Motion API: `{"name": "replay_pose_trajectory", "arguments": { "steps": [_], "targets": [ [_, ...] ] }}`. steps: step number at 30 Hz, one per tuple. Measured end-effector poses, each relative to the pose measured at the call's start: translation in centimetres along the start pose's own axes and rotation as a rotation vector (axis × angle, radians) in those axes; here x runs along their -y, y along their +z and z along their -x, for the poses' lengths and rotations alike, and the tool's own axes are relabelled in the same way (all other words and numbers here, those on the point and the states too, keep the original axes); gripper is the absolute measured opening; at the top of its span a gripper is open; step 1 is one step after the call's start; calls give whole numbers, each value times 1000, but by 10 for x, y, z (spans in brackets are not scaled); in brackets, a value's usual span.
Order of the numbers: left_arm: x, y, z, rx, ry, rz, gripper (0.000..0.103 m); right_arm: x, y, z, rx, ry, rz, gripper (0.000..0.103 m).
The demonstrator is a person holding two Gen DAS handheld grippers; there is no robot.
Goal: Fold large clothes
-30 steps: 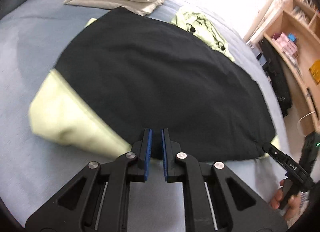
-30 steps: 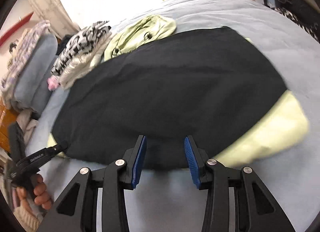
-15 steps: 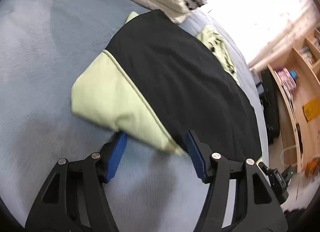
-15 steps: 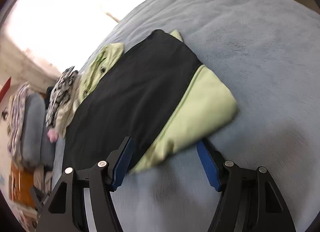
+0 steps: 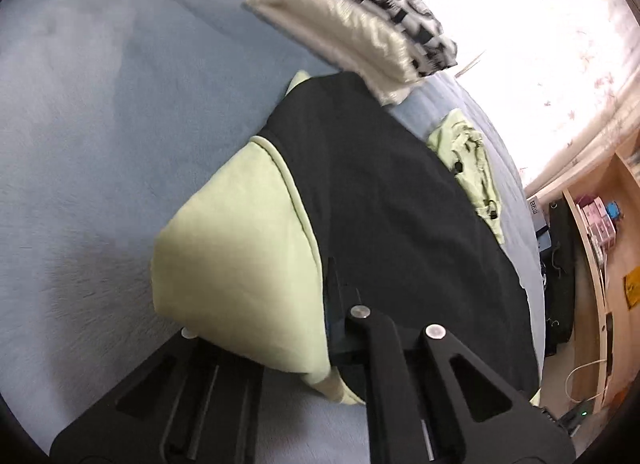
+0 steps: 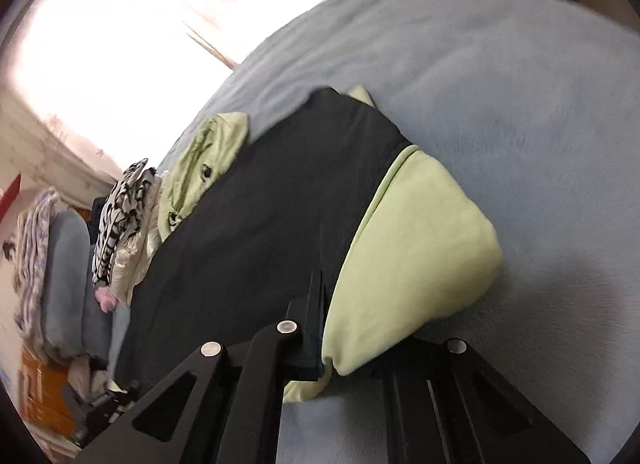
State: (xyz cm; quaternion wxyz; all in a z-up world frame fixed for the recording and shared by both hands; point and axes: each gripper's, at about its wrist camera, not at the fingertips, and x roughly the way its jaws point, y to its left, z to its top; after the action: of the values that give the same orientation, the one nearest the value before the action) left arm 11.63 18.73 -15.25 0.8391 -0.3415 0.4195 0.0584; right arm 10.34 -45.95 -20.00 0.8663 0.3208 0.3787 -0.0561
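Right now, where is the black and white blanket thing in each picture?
Left wrist view: the black-and-white patterned cloth is at the top, right of middle, lying on a cream folded cloth.
Right wrist view: the same patterned cloth is at the left edge, halfway down.
Shared landmark: the black and light green garment on the blue bed; the patterned cloth lies past its far end in both.

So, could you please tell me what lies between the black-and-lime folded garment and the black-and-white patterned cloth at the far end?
A folded cream cloth lies there, under the patterned cloth and touching the garment's far edge; the left wrist view shows it.
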Motion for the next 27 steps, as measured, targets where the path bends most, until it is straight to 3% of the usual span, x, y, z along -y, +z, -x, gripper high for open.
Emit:
{"name": "replay_pose_trajectory", "arguments": {
  "steps": [6,10,13,15,23,27],
  "targets": [
    [-3,-4,40,-32,7,-22,5,-7,-4,24,-36,1,31,6],
    [-14,-11,54,-79,30,-67,5,-6,-19,26,-138,-39,102,6],
    [-29,-19,54,-141,48,-99,10,1,-28,23,-249,-85,126,18],
    [-32,-24,59,-166,72,-143,10,5,-29,25,-272,-93,142,20],
    [-13,-44,105,-75,169,-374,15,-27,-52,57,-316,-77,345,21],
    [-16,-50,123,-35,248,-355,15,-51,-66,69,-329,-29,423,21]
  ]
}}
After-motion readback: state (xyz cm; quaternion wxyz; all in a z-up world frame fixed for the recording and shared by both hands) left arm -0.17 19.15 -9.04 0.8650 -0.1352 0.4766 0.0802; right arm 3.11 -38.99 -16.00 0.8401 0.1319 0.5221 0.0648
